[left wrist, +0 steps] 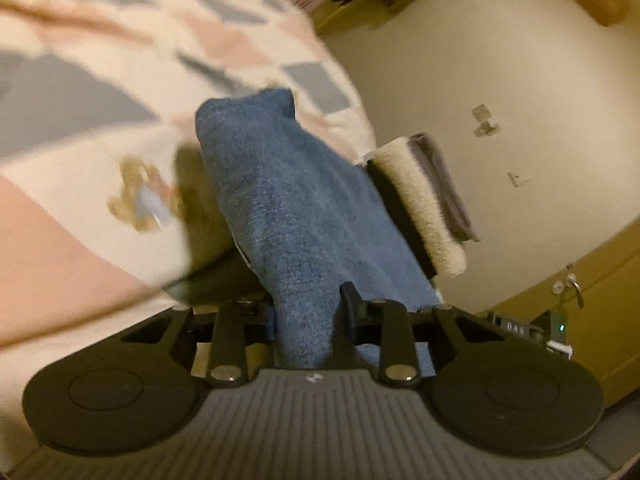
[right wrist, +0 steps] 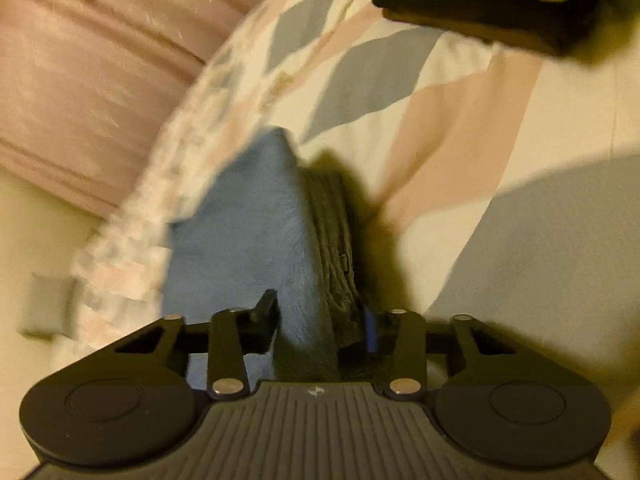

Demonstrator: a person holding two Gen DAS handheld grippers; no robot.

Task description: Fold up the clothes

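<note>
Left claw (left wrist: pixel 310 312): you have it clenched on the blue towel (left wrist: pixel 296 200); both fingers press into the cloth, and the towel runs between them and away from the camera.
Right claw (right wrist: pixel 320 320): clenched on the same blue towel (right wrist: pixel 248 240) together with a grey-green ribbed layer (right wrist: pixel 334 240) lying against the towel's right face; whether that layer is part of the towel or a second garment, cannot tell.
Blue towel: bunched into a narrow folded strip, held up off the bed between your two claws, with its far end standing free over the bedspread.
Bed: covered with a patterned bedspread (left wrist: pixel 100 80) in cream, pink and grey blocks; a small brownish printed figure shows on it in the left wrist view.
Folded stack (left wrist: pixel 424 204): a cream fleecy piece, a black piece and a grey piece lying together at the edge of the bed, just beside the towel in the left wrist view; at the top edge in the right wrist view.
Floor (left wrist: pixel 500 80): pale, beyond the bed edge, with a few small scraps on it.
Pink padded panel (right wrist: pixel 80 60): past the bedspread's far edge in the right wrist view.
Blur: both views are smeared, so fine detail is unreliable.
</note>
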